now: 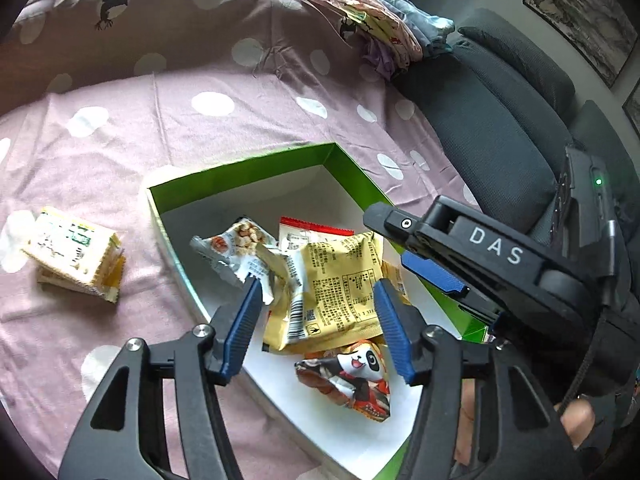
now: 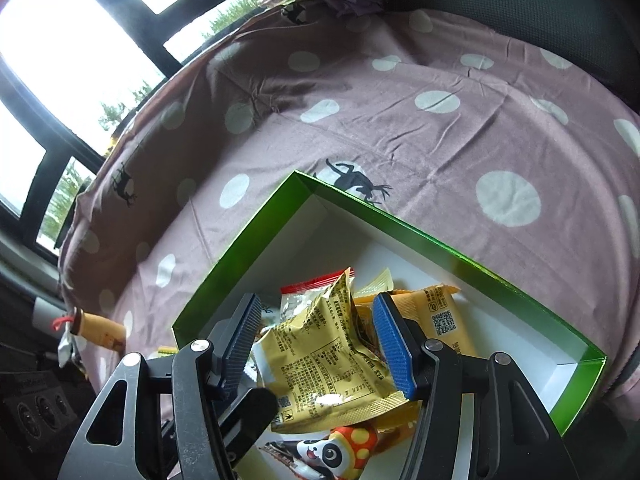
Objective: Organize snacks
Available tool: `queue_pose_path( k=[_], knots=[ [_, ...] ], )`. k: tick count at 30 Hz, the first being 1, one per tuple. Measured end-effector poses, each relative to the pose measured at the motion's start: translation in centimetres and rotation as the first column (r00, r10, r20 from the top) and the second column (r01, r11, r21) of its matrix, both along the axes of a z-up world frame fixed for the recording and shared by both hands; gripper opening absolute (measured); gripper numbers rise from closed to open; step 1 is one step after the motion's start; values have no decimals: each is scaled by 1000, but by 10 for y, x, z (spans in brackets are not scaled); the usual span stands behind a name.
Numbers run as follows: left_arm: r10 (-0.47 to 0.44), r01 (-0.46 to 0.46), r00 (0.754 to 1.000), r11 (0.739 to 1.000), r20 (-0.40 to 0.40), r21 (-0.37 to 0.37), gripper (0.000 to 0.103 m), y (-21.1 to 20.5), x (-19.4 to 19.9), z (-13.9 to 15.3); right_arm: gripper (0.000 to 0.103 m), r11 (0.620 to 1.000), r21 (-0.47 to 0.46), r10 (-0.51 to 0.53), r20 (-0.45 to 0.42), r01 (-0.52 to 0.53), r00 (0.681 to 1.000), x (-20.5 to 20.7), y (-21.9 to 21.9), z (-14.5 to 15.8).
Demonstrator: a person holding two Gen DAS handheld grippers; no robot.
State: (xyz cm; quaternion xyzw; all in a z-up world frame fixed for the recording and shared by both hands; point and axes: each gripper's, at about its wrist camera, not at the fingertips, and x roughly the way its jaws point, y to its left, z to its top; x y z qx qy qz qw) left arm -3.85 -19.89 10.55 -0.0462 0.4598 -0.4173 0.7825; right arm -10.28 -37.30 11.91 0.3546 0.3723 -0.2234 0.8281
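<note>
Two cracker packs (image 1: pixel 74 256) lie on the cloth (image 1: pixel 240 120), left of the green box (image 1: pixel 240 172). Inside it, snacks (image 1: pixel 332 284) are piled. The left gripper (image 1: pixel 316 308) and right gripper (image 2: pixel 316 336) hover above, jaws released, grasping nothing. Mostly done, seemingly.

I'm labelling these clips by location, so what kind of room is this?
Probably a living room at home: a dark sofa beside the cloth-covered table, framed pictures on the wall, and large windows.
</note>
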Motion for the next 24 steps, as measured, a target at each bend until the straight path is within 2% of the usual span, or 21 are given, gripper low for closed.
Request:
queue_pose_path(
  k=[4, 7, 9, 12, 15, 17, 19, 22, 24],
  knots=[
    [64, -63, 997, 998, 40, -20, 76, 39, -3, 15, 62, 999, -43, -5, 3, 5, 1000, 1, 7, 6],
    [165, -166, 984, 986, 65, 12, 79, 73, 1, 19, 64, 997, -81, 2, 6, -1, 1000, 3, 14, 12],
    [245, -248, 967, 968, 68, 37, 81, 98, 5, 18, 69, 995, -100, 7, 14, -5, 1000, 4, 19, 15],
    [351, -355, 934, 933, 74, 63, 84, 138, 8, 10, 72, 992, -120, 35, 37, -31, 999, 7, 28, 21],
    [442, -449, 893, 890, 89, 85, 95, 174, 14, -5, 76, 989, -134, 69, 58, -61, 996, 12, 40, 25],
    [515, -521, 853, 845, 80, 121, 96, 195, 24, -16, 79, 987, -141, 80, 62, -71, 995, 17, 50, 27],
    [570, -571, 821, 813, 46, 118, 96, 220, 32, -28, 81, 983, -152, 110, 57, -100, 992, 24, 62, 27],
    [622, -616, 781, 781, -46, 108, 96, 246, 45, -41, 82, 969, -180, 179, 37, -170, 983, 38, 85, 28],
    [663, -654, 745, 747, -71, 118, 96, 261, 46, -41, 83, 958, -196, 220, 28, -210, 975, 47, 101, 28]
  ],
)
